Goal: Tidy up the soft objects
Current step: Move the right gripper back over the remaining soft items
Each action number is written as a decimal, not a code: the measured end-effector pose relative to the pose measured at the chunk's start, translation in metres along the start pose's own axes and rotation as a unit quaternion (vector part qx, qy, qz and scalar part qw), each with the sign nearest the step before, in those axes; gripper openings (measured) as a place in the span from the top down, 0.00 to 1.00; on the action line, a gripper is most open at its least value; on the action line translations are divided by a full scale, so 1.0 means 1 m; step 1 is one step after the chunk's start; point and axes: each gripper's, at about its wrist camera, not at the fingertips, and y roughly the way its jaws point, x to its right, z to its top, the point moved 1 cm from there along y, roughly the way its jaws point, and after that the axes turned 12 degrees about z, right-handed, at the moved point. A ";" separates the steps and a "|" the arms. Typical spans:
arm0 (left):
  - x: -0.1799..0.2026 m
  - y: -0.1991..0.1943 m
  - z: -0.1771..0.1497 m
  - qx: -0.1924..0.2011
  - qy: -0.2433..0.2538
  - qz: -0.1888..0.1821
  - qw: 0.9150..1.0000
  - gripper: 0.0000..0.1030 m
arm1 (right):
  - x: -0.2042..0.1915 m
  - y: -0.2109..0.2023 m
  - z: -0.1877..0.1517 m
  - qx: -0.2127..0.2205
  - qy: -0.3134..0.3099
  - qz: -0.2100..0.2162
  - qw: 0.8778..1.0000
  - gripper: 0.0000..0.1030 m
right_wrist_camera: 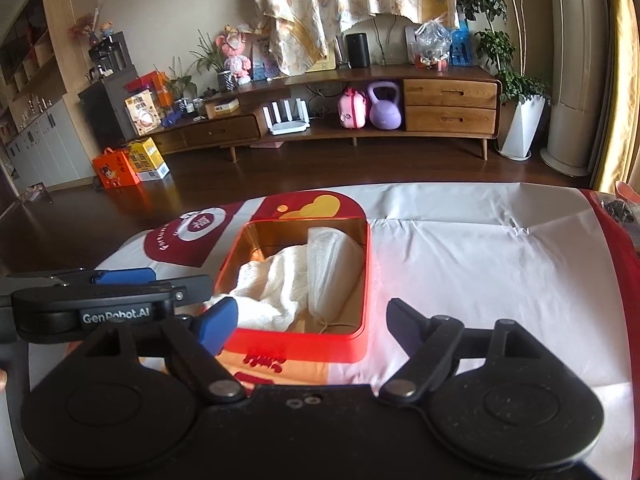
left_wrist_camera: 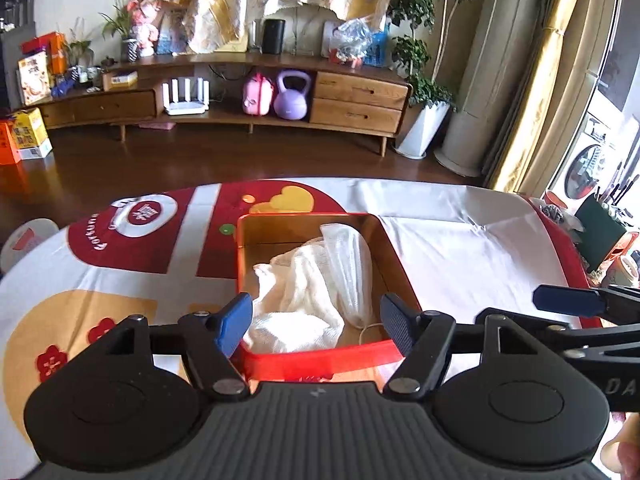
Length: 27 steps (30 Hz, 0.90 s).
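Observation:
A red tin box (left_wrist_camera: 320, 354) (right_wrist_camera: 296, 344) with a gold inside stands on the table. In it lie a crumpled white towel (left_wrist_camera: 296, 300) (right_wrist_camera: 272, 284) and a white mesh pouch (left_wrist_camera: 350, 268) (right_wrist_camera: 330, 268) with a drawstring. My left gripper (left_wrist_camera: 316, 322) hangs open above the box's near edge, nothing between its blue pads. My right gripper (right_wrist_camera: 312, 324) is open too, above the box's near right side, and holds nothing. In the left wrist view the right gripper's finger (left_wrist_camera: 568, 300) shows at the right; in the right wrist view the left gripper's body (right_wrist_camera: 100, 304) shows at the left.
The table wears a white, red and yellow cloth (left_wrist_camera: 460, 248) (right_wrist_camera: 480, 248). Beyond its far edge is dark wood floor, then a long wooden cabinet (left_wrist_camera: 352, 96) with a purple kettlebell (right_wrist_camera: 384, 108). Clutter (left_wrist_camera: 600, 236) sits at the table's right end.

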 end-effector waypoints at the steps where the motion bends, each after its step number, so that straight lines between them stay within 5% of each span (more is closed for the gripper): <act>1: -0.003 -0.005 -0.002 0.000 -0.003 0.000 1.000 0.31 | -0.002 -0.004 -0.002 0.001 -0.001 0.002 1.000 0.17; 27: -0.023 -0.086 -0.090 0.054 0.012 0.027 0.998 0.13 | -0.047 -0.048 -0.097 -0.025 -0.040 0.028 0.999 0.07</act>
